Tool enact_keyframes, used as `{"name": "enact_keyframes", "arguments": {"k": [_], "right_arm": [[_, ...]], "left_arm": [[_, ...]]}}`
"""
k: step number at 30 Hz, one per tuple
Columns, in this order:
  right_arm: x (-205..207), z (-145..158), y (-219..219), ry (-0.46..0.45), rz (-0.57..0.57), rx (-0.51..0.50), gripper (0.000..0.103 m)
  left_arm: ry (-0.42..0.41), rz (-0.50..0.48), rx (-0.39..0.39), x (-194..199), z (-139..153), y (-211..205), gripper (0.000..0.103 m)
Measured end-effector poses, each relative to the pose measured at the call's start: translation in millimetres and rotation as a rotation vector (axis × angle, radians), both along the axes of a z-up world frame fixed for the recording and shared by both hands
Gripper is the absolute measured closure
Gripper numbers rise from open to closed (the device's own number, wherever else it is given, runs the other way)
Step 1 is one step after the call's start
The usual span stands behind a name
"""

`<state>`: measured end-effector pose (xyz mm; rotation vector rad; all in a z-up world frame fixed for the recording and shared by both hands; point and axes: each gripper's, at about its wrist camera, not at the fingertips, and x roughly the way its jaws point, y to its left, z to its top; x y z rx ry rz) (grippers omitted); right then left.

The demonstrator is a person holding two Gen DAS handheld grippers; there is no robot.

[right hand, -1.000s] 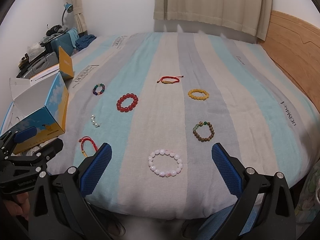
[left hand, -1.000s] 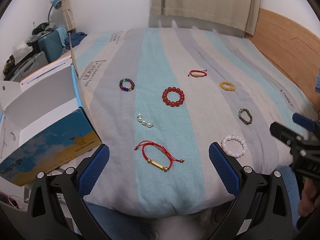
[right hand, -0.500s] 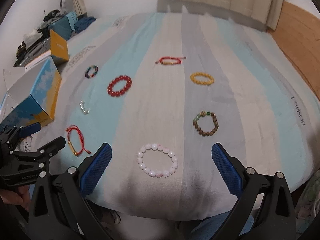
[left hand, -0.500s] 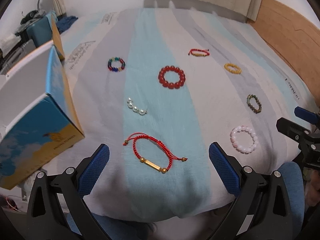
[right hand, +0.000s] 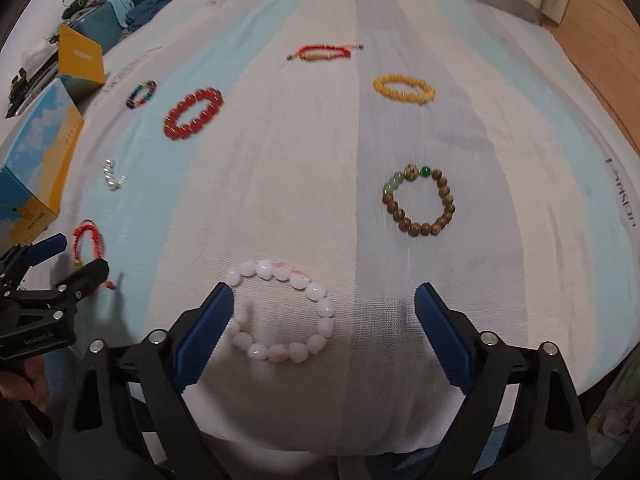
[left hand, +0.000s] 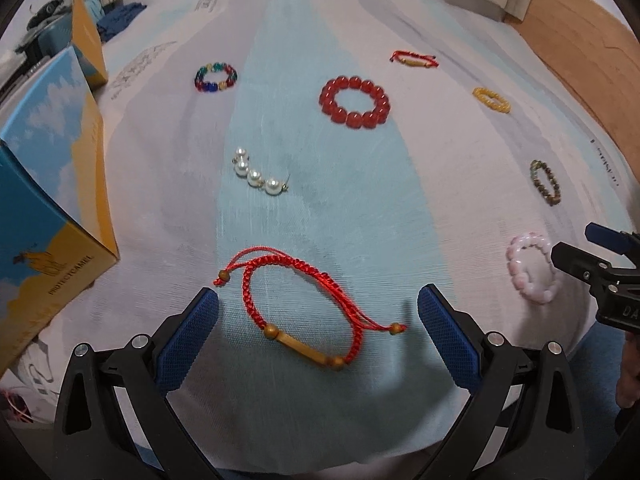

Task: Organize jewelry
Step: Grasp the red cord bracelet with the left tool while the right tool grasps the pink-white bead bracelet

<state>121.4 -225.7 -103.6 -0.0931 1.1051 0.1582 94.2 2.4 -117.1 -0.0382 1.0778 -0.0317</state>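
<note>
Striped bedspread (left hand: 360,208) carries all the jewelry, loose and well apart; blue-and-yellow box (left hand: 48,208) sits at the left edge of the frame.

Left wrist view: left gripper (left hand: 318,330) is spread wide, nothing held. Red cord bracelet (left hand: 304,308) lies directly between the fingertips, low centre of frame. Its wooden tube bead runs diagonally, upper left to lower right, with loose cord tails out to either side. Blue pads (left hand: 188,336) flank it without touching, as far as I can tell. Pearl piece (left hand: 258,174) and red bead bracelet (left hand: 354,102) sit further up the frame. Right gripper (left hand: 592,256) shows at the right edge, just beside the pink bead bracelet (left hand: 530,268).

Right wrist view: right gripper (right hand: 322,320) is also spread wide and empty. Pink bead bracelet sits low centre, offset left, its ring touching or nearly touching the left pad (right hand: 206,328), with a wide gap to the right pad. Brown bead bracelet (right hand: 420,200) is upper right of it.

Judgement: each gripper is nearest its own piece; the right one probably needs a shift left to centre before closing.
</note>
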Motion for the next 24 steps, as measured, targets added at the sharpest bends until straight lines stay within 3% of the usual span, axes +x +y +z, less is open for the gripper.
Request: {"name": "enact_keyframes", "arguments": {"k": [5,13,24], "right_arm": [[4,-19,-4,0.05,-0.008,0.014,0.029],[4,-27,-7,0.075,-0.017,0.025,0.036],[1,-26,-9,0.09,-0.025,0.032,0.07]], "left_arm": [[0.023,0.009,0.008,1,-12,2,0.01],[0.016,0.0,0.038,-2,-13,0,0.02],[0.049,-0.003,0.044,-4,-7,-3,0.047]]}}
